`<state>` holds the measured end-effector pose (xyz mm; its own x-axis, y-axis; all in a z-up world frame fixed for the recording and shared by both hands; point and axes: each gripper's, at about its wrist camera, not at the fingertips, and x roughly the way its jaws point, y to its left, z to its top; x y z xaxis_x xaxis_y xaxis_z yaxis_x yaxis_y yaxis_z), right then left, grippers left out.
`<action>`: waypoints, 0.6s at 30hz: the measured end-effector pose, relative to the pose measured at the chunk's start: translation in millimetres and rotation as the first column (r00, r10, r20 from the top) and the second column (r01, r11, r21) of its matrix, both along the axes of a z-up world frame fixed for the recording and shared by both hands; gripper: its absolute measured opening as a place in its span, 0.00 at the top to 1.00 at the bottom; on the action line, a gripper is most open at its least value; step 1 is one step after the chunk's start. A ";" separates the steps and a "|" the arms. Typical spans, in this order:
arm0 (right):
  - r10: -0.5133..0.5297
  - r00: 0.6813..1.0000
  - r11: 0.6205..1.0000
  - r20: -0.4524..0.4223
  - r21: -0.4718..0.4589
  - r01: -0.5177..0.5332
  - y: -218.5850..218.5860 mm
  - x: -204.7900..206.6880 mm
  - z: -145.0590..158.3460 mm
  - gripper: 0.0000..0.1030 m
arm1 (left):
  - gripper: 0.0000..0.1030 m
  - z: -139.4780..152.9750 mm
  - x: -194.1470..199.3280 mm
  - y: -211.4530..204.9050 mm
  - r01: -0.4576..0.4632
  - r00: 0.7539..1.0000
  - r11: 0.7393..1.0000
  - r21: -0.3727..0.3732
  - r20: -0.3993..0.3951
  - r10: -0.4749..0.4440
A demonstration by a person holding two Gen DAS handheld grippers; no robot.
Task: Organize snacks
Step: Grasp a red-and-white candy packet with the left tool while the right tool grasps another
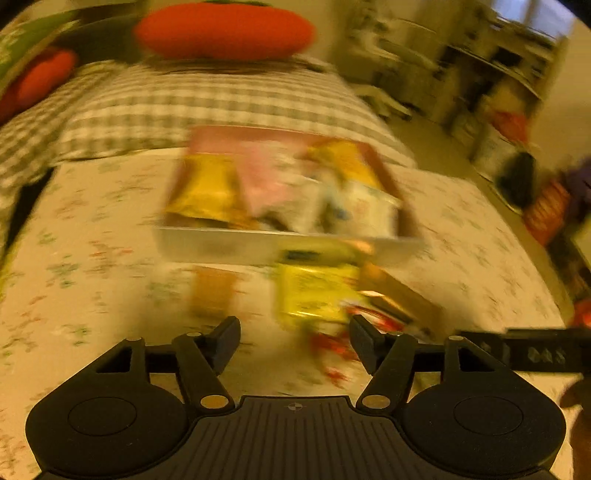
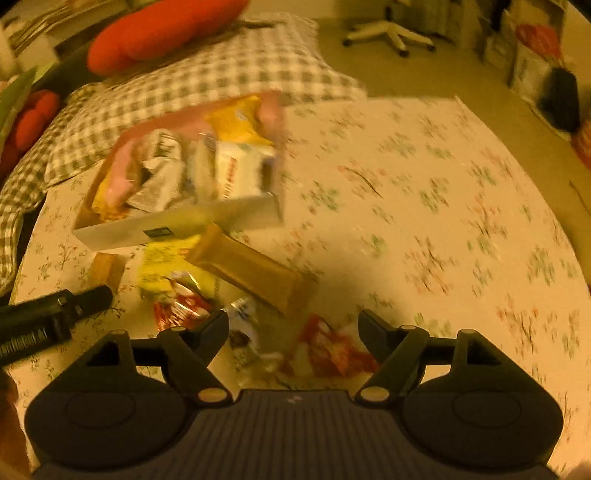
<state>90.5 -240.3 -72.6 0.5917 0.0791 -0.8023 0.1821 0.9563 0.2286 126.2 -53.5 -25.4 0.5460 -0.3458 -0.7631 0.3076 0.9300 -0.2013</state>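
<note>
A shallow white-walled box (image 1: 221, 245) (image 2: 122, 230) stands on the floral sheet with several snack packets in it, yellow, pink and white. In front of it lie loose snacks: a yellow packet (image 1: 314, 295) (image 2: 162, 266), a long brown bar (image 1: 402, 299) (image 2: 251, 273), a small brown piece (image 1: 212, 291) (image 2: 107, 269), red wrappers (image 1: 332, 347) (image 2: 328, 350) and a clear packet (image 2: 243, 325). My left gripper (image 1: 295, 332) hangs open just short of the yellow packet. My right gripper (image 2: 293, 325) hangs open over the red wrapper and clear packet, pads touching nothing.
A floral sheet (image 2: 424, 221) covers the bed. A checked pillow (image 1: 207, 103) (image 2: 229, 70) lies behind the box, with red cushions (image 1: 225, 29) (image 2: 159, 29) beyond. An office chair base (image 2: 388, 31) and cluttered shelves (image 1: 498, 81) stand on the floor to the right.
</note>
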 end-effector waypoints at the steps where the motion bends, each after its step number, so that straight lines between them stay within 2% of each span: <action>1: -0.010 1.000 1.000 -0.003 0.019 0.010 -3.4 -2.7 -1.2 0.29 | 0.37 -2.3 -2.6 -8.0 0.045 0.999 0.999 0.001 -0.009 -0.045; 4: -0.049 0.999 0.997 -0.010 0.063 0.050 -11.7 -5.9 -3.3 0.35 | 0.34 -9.0 -11.7 -28.8 0.166 0.986 0.985 0.044 -0.007 -0.166; 7: -0.059 0.998 0.994 0.021 0.095 0.056 -15.0 -7.3 0.3 0.38 | 0.34 -10.8 -16.2 -36.5 0.189 0.981 0.975 0.117 0.026 -0.193; 11: -0.070 0.997 0.993 0.030 0.095 0.067 -18.2 -6.3 0.3 0.40 | 0.35 -13.2 -13.0 -33.5 0.189 0.981 0.978 0.088 0.026 -0.192; 18: -0.064 0.998 0.992 0.013 0.107 0.062 -21.3 -3.7 -5.6 0.44 | 0.39 -26.3 -11.8 -53.2 0.251 0.966 0.961 0.116 0.041 -0.257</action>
